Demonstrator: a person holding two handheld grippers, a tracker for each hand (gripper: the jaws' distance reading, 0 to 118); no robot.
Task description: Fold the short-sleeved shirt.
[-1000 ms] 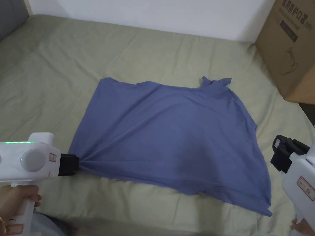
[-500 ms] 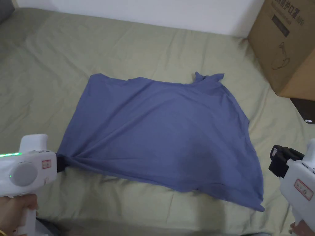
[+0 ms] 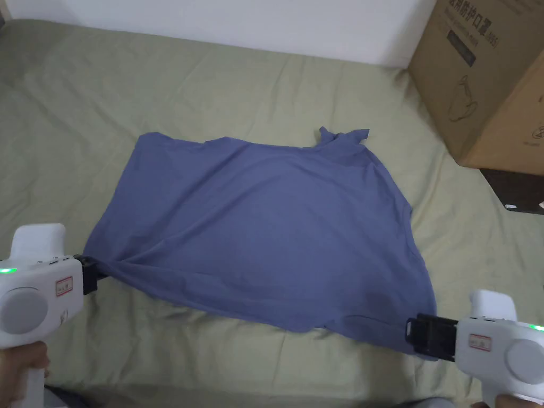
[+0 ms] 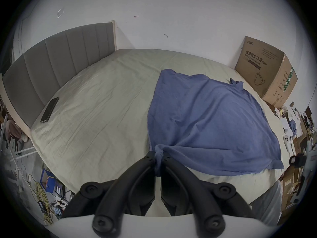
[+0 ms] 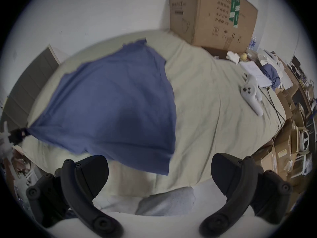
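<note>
The blue short-sleeved cotton shirt [image 3: 260,234] lies spread on the pale green bedsheet [image 3: 212,95]. Nearest me, my left gripper [image 4: 158,157] has its fingers clamped on a bunched corner of it. My right gripper [image 5: 159,178] sits at the other near corner, fingers wide apart. Beyond, a large brown cardboard box [image 3: 483,79] stands against the wall.
</note>
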